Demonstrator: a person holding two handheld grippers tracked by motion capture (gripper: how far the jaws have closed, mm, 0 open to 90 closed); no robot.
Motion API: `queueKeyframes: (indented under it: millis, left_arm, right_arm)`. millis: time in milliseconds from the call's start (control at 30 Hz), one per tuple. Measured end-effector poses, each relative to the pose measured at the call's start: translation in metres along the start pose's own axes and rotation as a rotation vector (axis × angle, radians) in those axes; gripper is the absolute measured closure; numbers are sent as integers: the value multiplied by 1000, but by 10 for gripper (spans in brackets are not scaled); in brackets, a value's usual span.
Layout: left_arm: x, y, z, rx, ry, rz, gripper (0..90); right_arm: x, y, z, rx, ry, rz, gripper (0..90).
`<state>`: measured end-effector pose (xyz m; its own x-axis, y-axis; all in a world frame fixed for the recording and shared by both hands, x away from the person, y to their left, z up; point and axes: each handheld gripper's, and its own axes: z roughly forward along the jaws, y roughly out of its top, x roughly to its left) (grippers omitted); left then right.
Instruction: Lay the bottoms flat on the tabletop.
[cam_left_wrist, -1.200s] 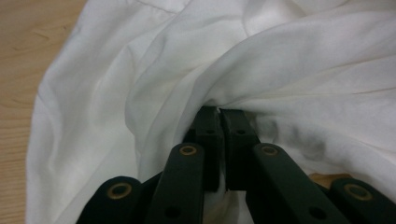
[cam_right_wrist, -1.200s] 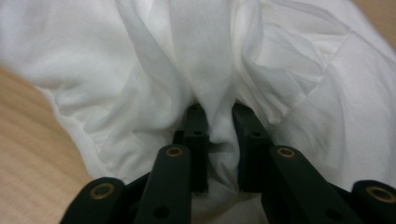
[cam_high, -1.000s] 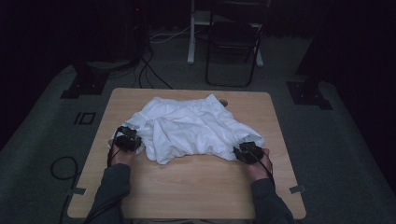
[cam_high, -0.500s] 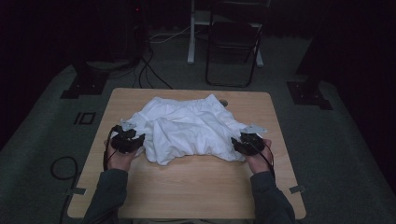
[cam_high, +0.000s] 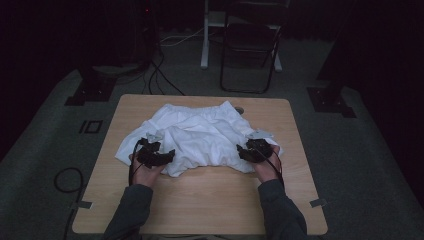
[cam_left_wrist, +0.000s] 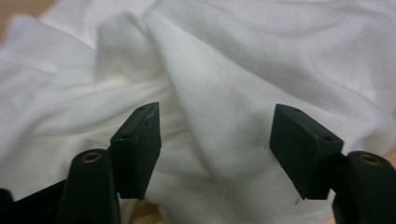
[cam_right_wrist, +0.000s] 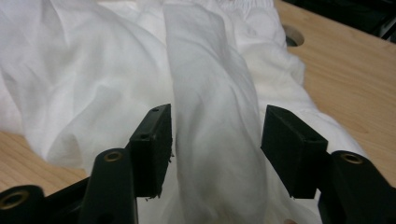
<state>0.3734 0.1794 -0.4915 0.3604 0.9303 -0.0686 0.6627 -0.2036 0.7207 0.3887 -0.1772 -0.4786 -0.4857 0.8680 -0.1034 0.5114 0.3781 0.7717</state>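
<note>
One wooden table (cam_high: 200, 200) stands on a grey floor (cam_high: 45, 150) in a dark room. One white cloth (cam_high: 200, 132) lies bunched up on the far half of the table, with many folds and wrinkles. The near half of the table is bare wood.

From the left: one black cable (cam_high: 65, 182) curls on the floor beside the table. Next comes the left gripper (cam_high: 167, 156), held in the person's left hand (cam_high: 145, 172). It sits at the near left edge of the cloth, on top of it. In the left gripper view its two black jaws stand wide apart. White cloth lies under them and between them, but the jaws do not pinch it. The left fingertip (cam_left_wrist: 137, 149) and the other one are both clear of any fold.

At the right is the right gripper (cam_high: 243, 152), held in the person's right hand (cam_high: 265, 167). It sits at the near right edge of the cloth. In the right gripper view its two jaws are wide open too. One tall ridge of cloth (cam_right_wrist: 212, 126) runs up between them. The jaws stand on each side of that ridge and are not closed on it. One round hole (cam_right_wrist: 293, 35) shows in the table top beyond the cloth.

Past the far side of the table stands one dark folding chair (cam_high: 250, 45). Two dark sleeves come in from the bottom.
</note>
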Motion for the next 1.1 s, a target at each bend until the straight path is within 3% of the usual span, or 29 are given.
queueKeyframes:
  millis: [100,167,233,267,300,333,533,667,1100]
  left_arm:
    - [1,-4,11,20,-22,-46,333]
    - [1,-7,14,22,-42,-52,438]
    - [0,-8,13,20,-57,-33,625]
    - [0,-8,11,12,-62,-23,766]
    - [1,-8,8,4,-63,-19,852]
    - [2,-7,3,-9,-71,-24,880]
    - [10,-3,-35,-89,-91,3,893]
    - [16,-8,-59,-121,-82,18,894]
    - [21,-35,-86,-129,-99,5,894]
  right_arm:
    - [2,-2,8,32,-12,-12,413]
    - [4,-3,12,48,-15,-12,448]
    - [3,-5,15,68,-28,-15,568]
    - [2,-7,15,75,-30,-16,690]
    - [2,-8,14,79,-32,-16,782]
    - [1,-9,11,80,-33,-17,846]
    - [-6,-11,-17,24,-48,-12,876]
    - [-8,-16,-40,-13,-43,-21,873]
    - [-11,-43,-84,-44,-1,-6,862]
